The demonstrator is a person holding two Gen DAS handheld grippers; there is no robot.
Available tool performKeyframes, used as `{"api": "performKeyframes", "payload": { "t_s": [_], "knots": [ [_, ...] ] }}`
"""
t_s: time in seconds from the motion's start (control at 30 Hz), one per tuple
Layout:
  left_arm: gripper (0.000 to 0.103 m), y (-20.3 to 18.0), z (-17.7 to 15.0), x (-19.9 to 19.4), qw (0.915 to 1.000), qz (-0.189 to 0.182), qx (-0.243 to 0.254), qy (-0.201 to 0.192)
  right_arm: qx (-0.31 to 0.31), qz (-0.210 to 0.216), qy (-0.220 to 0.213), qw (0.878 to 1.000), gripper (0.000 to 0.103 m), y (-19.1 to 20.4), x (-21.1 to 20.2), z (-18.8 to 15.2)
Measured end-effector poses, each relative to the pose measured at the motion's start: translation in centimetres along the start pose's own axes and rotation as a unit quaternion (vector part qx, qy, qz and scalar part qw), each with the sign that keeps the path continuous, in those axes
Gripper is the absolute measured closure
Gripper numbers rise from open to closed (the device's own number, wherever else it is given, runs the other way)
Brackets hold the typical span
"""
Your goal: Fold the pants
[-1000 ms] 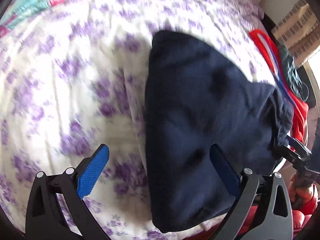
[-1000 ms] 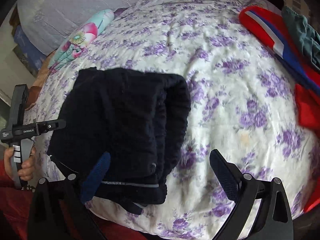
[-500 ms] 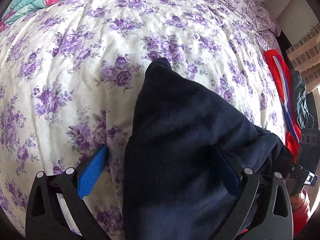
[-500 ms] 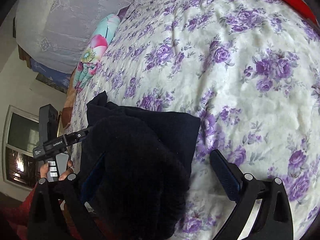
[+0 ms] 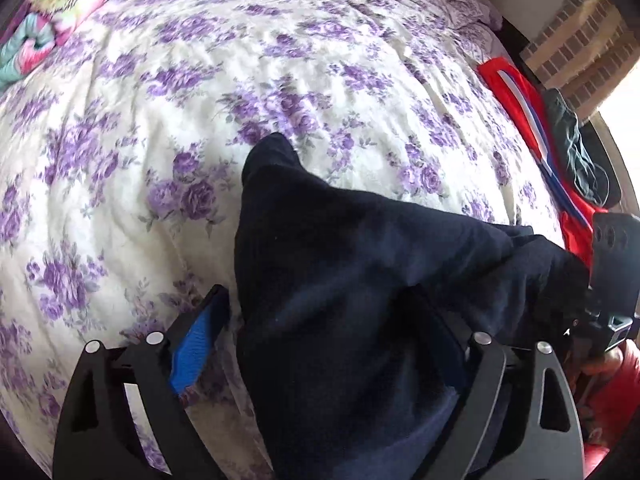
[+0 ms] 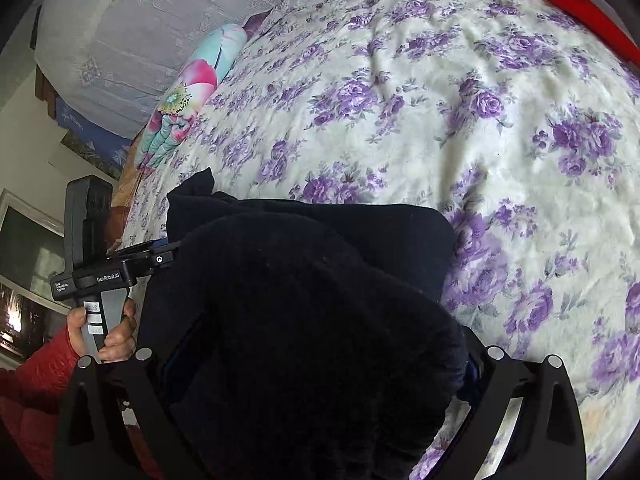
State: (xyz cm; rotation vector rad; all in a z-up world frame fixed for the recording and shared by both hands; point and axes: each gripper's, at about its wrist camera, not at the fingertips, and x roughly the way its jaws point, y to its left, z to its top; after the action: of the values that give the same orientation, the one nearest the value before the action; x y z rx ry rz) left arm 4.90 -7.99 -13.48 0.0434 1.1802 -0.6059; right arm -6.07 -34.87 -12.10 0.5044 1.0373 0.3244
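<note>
The dark navy pants (image 5: 360, 280) lie folded in a thick bundle on the floral bedspread (image 5: 200, 100) near its front edge. My left gripper (image 5: 320, 344) straddles the near left part of the bundle with its jaws wide apart; the blue left pad (image 5: 196, 344) shows beside the cloth and the right finger is buried in it. My right gripper (image 6: 316, 360) straddles the bundle (image 6: 304, 300) from the other side; cloth covers both pads, jaws still wide. The left gripper's handle (image 6: 92, 264) and hand show in the right wrist view.
A red garment with blue and white stripes (image 5: 532, 120) and a dark green one (image 5: 576, 152) lie at the bed's right edge. A flowered pillow (image 6: 188, 100) lies at the far left. A white lace headboard cover (image 6: 132, 28) stands behind.
Both grippers have pushed forward and down over the bundle, so the pants now fill the space between the jaws. The right gripper's jaws have narrowed slightly around the cloth.
</note>
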Motion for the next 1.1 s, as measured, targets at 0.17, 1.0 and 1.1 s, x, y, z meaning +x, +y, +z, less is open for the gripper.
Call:
{"api": "performKeyframes", "payload": {
  "t_s": [0.17, 1.0, 1.1],
  "knots": [
    [0.026, -1.4, 0.2, 0.3, 0.9989, 0.025, 0.038, -0.012, 0.017, -0.032, -0.006, 0.999, 0.003, 0.5, 0.2, -0.1],
    [0.023, -1.5, 0.4, 0.8, 0.9981, 0.049, 0.036, -0.008, 0.031, -0.014, 0.031, 0.999, 0.003, 0.0, 0.3, 0.9],
    [0.025, -1.7, 0.4, 0.6, 0.9977, 0.052, 0.042, -0.011, 0.034, -0.019, 0.030, 0.999, 0.003, 0.2, 0.4, 0.9]
  ]
}}
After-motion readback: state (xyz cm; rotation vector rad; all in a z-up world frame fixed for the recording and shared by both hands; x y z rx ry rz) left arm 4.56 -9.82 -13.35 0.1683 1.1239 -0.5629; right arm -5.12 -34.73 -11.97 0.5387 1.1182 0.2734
